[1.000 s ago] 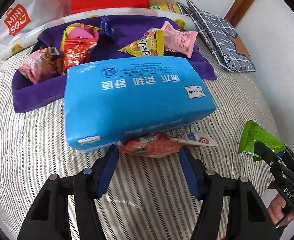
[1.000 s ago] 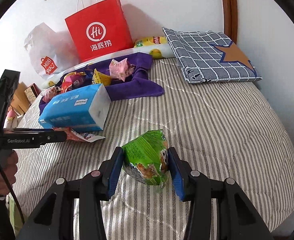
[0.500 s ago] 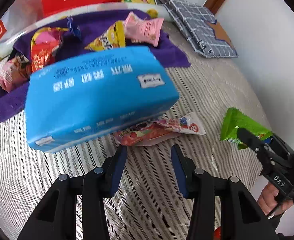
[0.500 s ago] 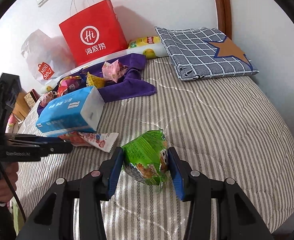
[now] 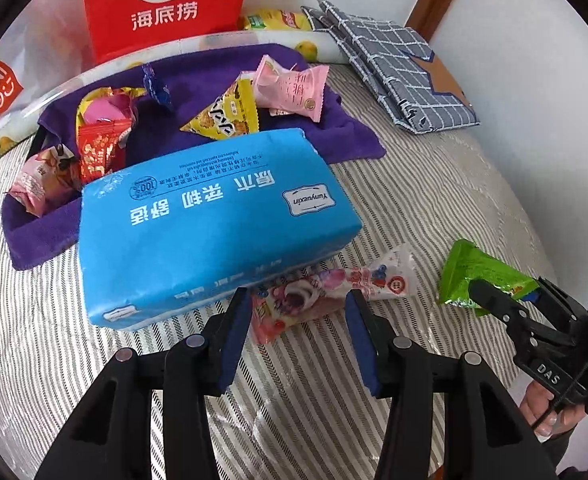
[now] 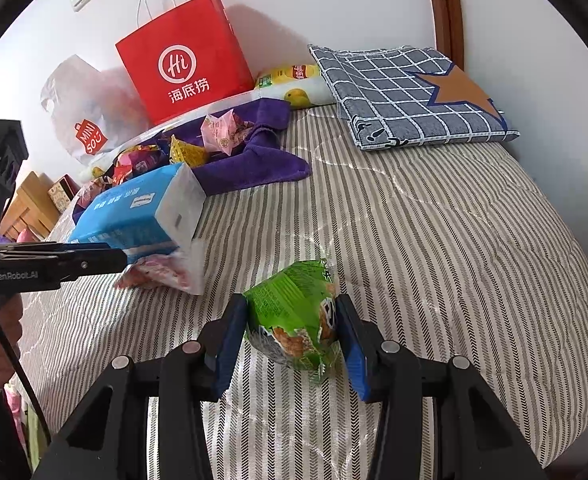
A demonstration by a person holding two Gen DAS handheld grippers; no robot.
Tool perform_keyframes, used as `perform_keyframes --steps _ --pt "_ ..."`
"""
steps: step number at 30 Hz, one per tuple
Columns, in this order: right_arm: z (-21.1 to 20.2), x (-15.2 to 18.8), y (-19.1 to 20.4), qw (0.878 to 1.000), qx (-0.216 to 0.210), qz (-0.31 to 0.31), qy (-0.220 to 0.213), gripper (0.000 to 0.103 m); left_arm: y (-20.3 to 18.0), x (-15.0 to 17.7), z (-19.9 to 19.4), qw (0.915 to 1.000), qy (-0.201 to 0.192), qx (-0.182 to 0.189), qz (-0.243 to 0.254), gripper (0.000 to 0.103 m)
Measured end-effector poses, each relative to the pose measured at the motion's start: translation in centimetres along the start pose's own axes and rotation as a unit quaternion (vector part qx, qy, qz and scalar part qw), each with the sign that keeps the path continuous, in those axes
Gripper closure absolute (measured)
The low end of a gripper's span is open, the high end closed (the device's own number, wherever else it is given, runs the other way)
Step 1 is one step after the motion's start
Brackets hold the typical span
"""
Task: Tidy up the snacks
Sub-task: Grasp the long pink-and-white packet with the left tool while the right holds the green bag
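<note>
1. My right gripper [image 6: 291, 334] was clenched on the crinkly green foil snack bag [image 6: 294, 316], both blue pads pressed against its sides, held just above the grey striped quilted mattress [image 6: 434, 240] near its front edge.
2. My left gripper [image 5: 298, 324] stood spread wide and empty around the near end of the long pink-and-white plastic snack packet [image 5: 334, 286], which lay half tucked under the blue rectangular soft pack of tissues [image 5: 213, 216].
3. The other snacks (pink, yellow and red wrappers) sat on the purple cloth towel [image 5: 346, 140] toward the mattress's far edge, in front of the red paper shopping bag [image 5: 165, 4].
4. My worry: closing the left jaws there could pinch only slippery film, or nip the tissue pack's lower edge and drag it along.
5. The green bag was puffy; squeezing harder risked bursting it, while a looser grip could let it slide out.
</note>
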State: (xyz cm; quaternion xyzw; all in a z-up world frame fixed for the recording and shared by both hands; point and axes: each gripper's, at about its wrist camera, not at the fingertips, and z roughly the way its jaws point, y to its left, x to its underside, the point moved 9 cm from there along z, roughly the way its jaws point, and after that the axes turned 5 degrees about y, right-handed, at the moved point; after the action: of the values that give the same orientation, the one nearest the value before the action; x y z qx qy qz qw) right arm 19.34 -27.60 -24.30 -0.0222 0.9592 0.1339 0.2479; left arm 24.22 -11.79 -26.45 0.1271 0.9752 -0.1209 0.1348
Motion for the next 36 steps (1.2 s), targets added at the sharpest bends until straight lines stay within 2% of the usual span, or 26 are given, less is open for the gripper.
perform_keyframes --steps 8,14,16,17,21,22,23,24,25,27,33,36 --pt "0.3 0.2 -0.4 1.0 0.003 0.001 0.005 0.06 -0.9 0.3 2.0 0.9995 0.022 0.019 0.009 0.055" --pt "-0.1 0.1 -1.1 1.0 0.009 0.007 0.001 0.06 -2.5 0.7 2.1 0.9985 0.025 0.016 0.046 0.051" --pt "-0.2 0.1 -1.4 1.0 0.012 0.008 0.001 0.06 -2.8 0.8 2.3 0.9981 0.028 0.016 0.054 0.047" --pt "-0.1 0.2 -1.4 1.0 0.014 0.01 0.002 0.06 -2.9 0.8 2.4 0.998 0.027 0.014 0.055 0.044" --pt "-0.2 0.5 -1.7 1.0 0.015 0.012 0.004 0.06 -3.1 0.6 2.9 0.9977 0.015 -0.017 0.064 0.043" --pt "-0.2 0.6 -1.7 1.0 0.016 0.012 0.005 0.06 -3.2 0.7 2.9 0.997 0.01 -0.028 0.071 0.046" --pt "-0.2 0.7 -1.7 1.0 0.016 0.013 0.005 0.06 -3.2 0.7 2.9 0.9959 0.005 -0.042 0.08 0.054" --pt "-0.2 0.7 -1.7 1.0 0.016 0.014 0.005 0.06 -3.2 0.9 2.8 0.9926 -0.002 -0.069 0.1 0.072" --pt "-0.2 0.7 -1.7 1.0 0.016 0.015 0.005 0.06 -3.2 0.9 2.8 0.9906 -0.004 -0.081 0.11 0.08" --pt "-0.2 0.7 -1.6 1.0 0.016 0.014 0.005 0.06 -3.1 1.2 2.4 0.9898 -0.005 -0.082 0.117 0.084" --pt "-0.4 0.9 -0.7 1.0 0.013 0.01 0.003 0.06 -2.0 2.6 0.6 0.9958 0.009 -0.031 0.086 0.09" --pt "-0.7 0.9 -0.1 1.0 0.01 0.008 0.001 0.06 -1.5 3.5 -0.4 0.9966 0.005 -0.031 0.076 0.093"
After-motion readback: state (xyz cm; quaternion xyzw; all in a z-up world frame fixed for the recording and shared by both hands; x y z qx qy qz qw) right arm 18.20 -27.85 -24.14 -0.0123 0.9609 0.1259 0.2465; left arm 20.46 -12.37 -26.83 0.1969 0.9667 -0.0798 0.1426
